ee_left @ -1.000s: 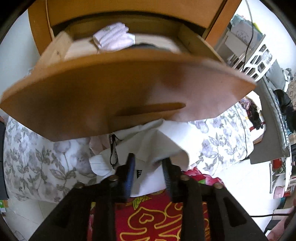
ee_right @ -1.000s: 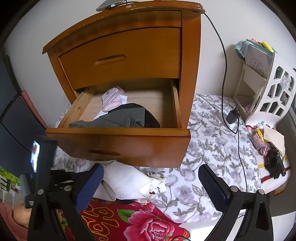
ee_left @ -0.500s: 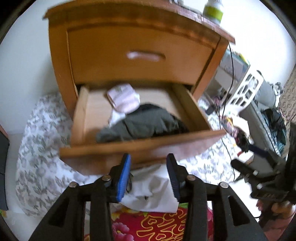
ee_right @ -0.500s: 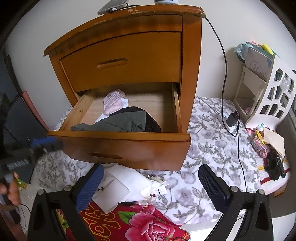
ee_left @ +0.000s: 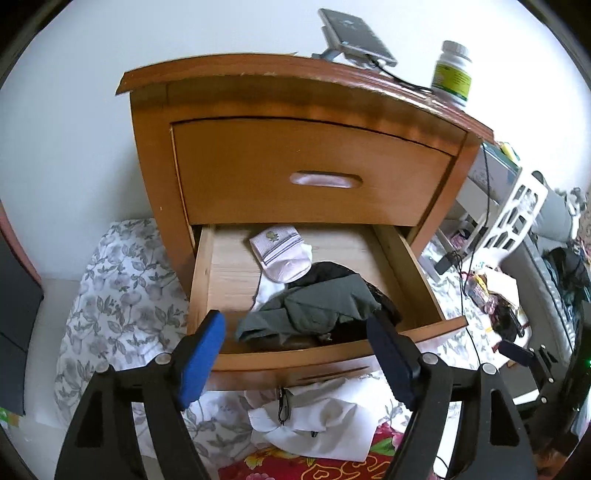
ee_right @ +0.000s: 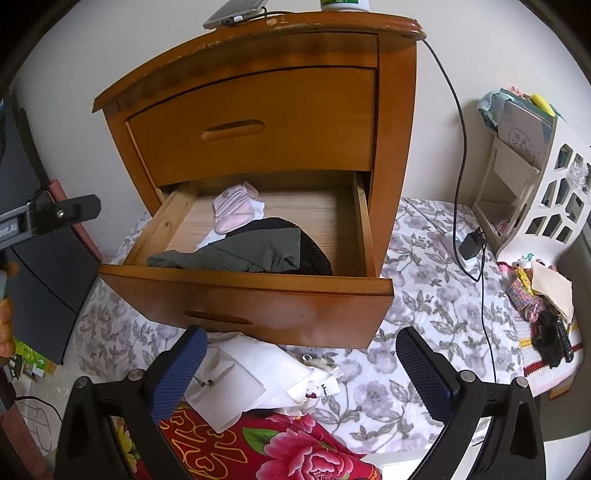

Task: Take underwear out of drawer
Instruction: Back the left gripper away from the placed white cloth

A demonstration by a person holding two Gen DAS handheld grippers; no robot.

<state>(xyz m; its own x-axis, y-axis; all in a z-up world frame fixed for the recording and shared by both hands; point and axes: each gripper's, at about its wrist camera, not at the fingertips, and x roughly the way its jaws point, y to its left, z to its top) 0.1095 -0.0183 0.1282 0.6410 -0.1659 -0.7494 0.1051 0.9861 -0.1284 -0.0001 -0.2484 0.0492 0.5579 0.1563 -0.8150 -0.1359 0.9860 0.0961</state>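
Note:
The nightstand's lower drawer stands pulled out. Inside it a grey-green underwear piece lies crumpled at the front, over a black lace garment, with pink-and-white socks behind. My left gripper hovers above the drawer's front edge. Its jaws are opening and no pad touches anything. In the right wrist view the left gripper shows at the far left. My right gripper is open and holds nothing, low in front of the drawer. A white garment lies on the bed below the drawer.
The top drawer is shut. A phone and a pill bottle stand on the nightstand, and a black cable hangs down its right side. A white rack stands at right. Floral sheet and red blanket lie below.
My left gripper has risen from under the drawer front to above its edge, and its jaws have spread wide. The white garment stays on the bed. The right gripper has not moved.

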